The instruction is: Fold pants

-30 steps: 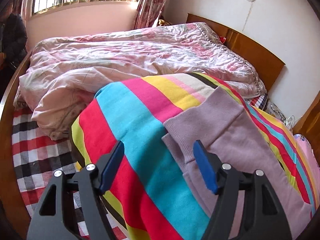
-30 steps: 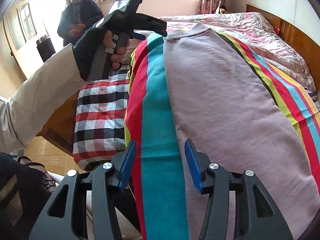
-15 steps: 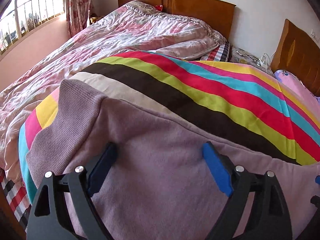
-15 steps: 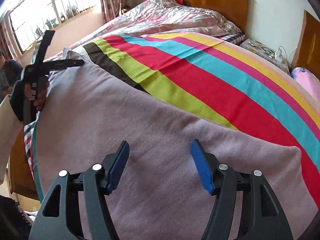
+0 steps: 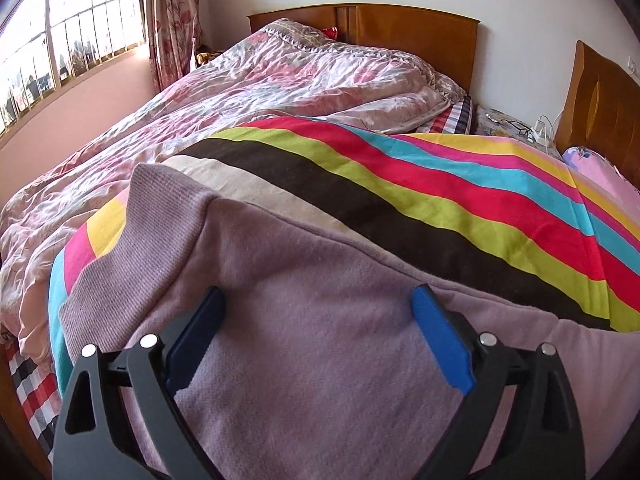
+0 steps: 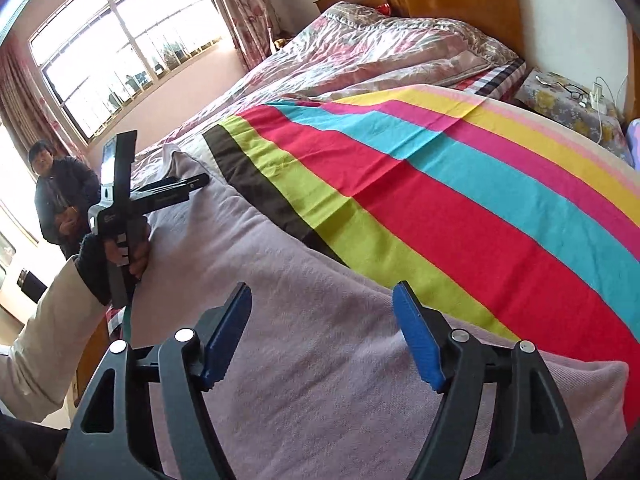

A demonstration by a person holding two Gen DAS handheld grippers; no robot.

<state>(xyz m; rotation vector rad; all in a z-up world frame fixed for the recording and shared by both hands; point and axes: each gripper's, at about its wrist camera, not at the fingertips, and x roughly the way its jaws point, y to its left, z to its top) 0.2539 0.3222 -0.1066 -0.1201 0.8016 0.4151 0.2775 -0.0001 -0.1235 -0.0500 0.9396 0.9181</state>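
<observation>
Lilac pants (image 5: 320, 360) lie flat along the near side of a striped blanket (image 5: 460, 208), their ribbed waistband (image 5: 132, 248) at the left end. My left gripper (image 5: 320, 306) hovers just above the cloth near the waistband. Its jaws are opening and nothing is pinched between the blue pads (image 5: 436, 340). In the right wrist view the pants (image 6: 304, 380) run from lower right to upper left. My right gripper (image 6: 324, 300) is over their other end, jaws opening, pads clear of the cloth. The left gripper (image 6: 196, 184) shows there too, held in a hand (image 6: 128, 248).
A crumpled pink floral quilt (image 5: 248, 92) fills the far half of the bed up to the wooden headboard (image 5: 400, 36). A nightstand (image 6: 568, 104) with glasses and a charger stands at the right. A person (image 6: 60, 196) stands by the window (image 6: 132, 44). A checked sheet (image 5: 32, 392) hangs over the left bed edge.
Both views have swung from looking along the bed's side to facing the headboard. Both grippers' jaws stand wider apart than before. The pants lie as they did.
</observation>
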